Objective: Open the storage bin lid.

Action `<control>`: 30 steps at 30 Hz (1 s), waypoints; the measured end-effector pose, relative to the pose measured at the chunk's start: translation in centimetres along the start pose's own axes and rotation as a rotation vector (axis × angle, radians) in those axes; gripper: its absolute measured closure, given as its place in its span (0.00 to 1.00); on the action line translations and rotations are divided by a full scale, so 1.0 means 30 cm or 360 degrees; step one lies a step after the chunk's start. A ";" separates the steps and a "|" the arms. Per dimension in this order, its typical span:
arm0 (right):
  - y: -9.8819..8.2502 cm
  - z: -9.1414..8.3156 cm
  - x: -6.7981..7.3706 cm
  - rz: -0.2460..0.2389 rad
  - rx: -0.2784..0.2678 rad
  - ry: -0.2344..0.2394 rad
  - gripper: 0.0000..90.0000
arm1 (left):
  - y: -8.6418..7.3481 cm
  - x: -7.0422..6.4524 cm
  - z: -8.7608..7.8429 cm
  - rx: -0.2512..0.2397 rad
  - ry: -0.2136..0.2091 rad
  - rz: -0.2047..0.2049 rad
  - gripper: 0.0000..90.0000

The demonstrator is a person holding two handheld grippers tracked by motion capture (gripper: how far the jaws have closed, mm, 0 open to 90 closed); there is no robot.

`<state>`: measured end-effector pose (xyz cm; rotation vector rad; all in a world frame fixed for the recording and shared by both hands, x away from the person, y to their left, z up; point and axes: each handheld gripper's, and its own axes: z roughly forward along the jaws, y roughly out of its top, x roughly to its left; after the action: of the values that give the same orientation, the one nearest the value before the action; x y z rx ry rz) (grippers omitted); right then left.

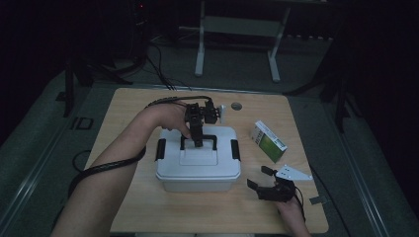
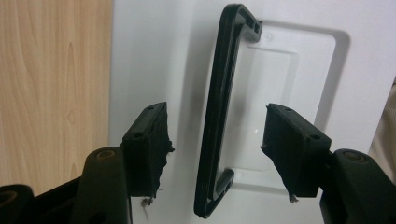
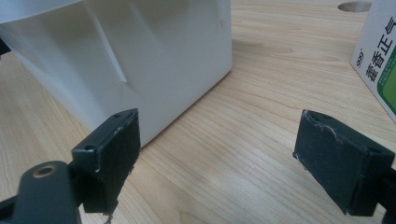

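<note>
High view: the left gripper (image 1: 197, 140) hangs over the lid of the white box (image 1: 197, 170) at mid-table, pointing down at the black handle (image 1: 198, 139). In the left gripper view its jaws stand apart on either side of the handle (image 2: 219, 116), which lies between the pads without either one touching it. The step in hand looks like taking hold of the handle; the next move would call for lowering slightly, keeping the bar centred, and closing the jaws on it before any lift.

The right gripper (image 1: 262, 178) rests low on the table near the box's front right corner, jaws wide apart and holding nothing; its own view shows the box wall (image 3: 140, 65) and a green carton (image 3: 380, 60) beside it.

The box is a white plastic bin, lid on, with black side clips (image 1: 160, 149) that appear latched, so the lid may not come free by the handle alone.
</note>
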<state>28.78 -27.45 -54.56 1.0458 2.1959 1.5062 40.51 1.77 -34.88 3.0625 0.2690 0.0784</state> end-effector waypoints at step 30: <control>-0.002 0.000 -0.003 0.0012 0.0000 0.0015 0.16 | 0.009 -0.028 0.009 0.0009 -0.0088 0.0190 0.93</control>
<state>28.82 -27.51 -54.64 1.0504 2.2004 1.5176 39.74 1.33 -35.19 3.0783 0.0834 -0.0009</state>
